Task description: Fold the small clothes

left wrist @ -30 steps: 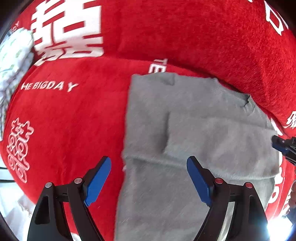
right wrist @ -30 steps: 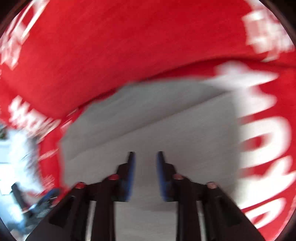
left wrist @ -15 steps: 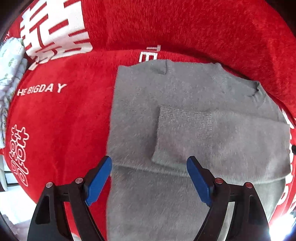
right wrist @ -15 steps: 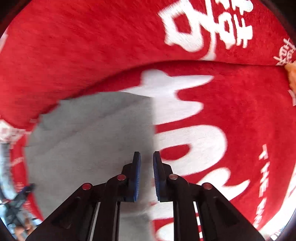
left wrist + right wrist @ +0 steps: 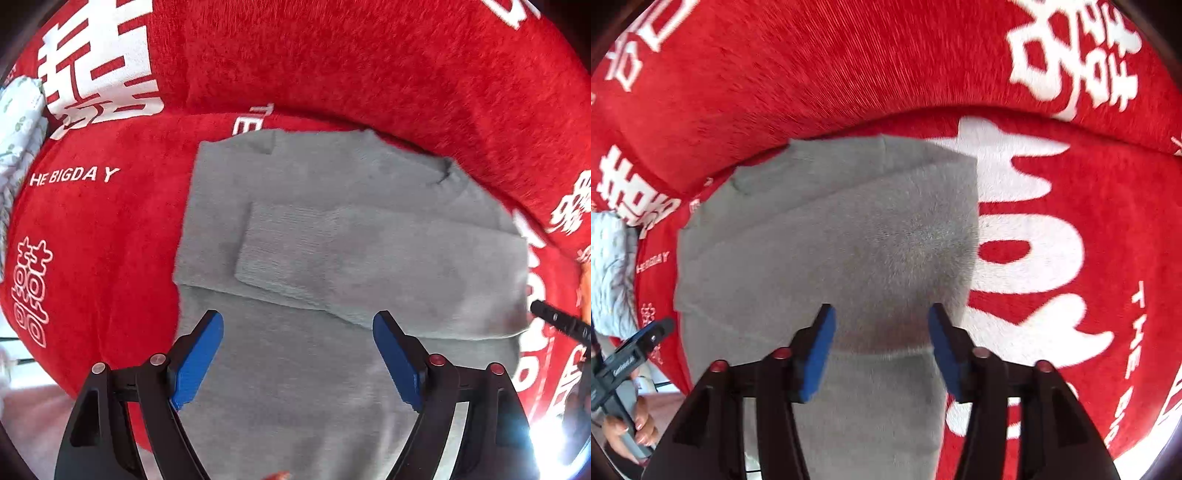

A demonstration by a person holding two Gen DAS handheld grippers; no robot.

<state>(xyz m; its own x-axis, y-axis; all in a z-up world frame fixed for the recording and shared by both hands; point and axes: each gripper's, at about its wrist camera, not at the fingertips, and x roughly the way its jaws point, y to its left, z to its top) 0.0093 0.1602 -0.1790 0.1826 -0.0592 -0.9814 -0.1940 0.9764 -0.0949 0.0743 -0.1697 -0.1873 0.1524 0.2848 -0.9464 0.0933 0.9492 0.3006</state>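
Observation:
A grey knit sweater [image 5: 332, 229] lies flat on a red sofa cover, with one sleeve [image 5: 369, 266] folded across its body. It also shows in the right wrist view [image 5: 827, 243]. My left gripper [image 5: 297, 354] is open and empty, hovering above the sweater's lower part. My right gripper [image 5: 881, 347] is open and empty above the sweater's right side, near the folded edge. The tip of the right gripper [image 5: 557, 321] shows at the right edge of the left wrist view.
The red cover [image 5: 92, 229] with white lettering spreads under and behind the sweater, up the sofa back [image 5: 849, 66]. A pale patterned cloth [image 5: 18, 122] lies at the far left. The left hand tool [image 5: 624, 362] shows at the left edge of the right wrist view.
My right gripper has opened from nearly shut and swung back over the sweater's right side. My left gripper stayed open and shifted slightly over the sweater.

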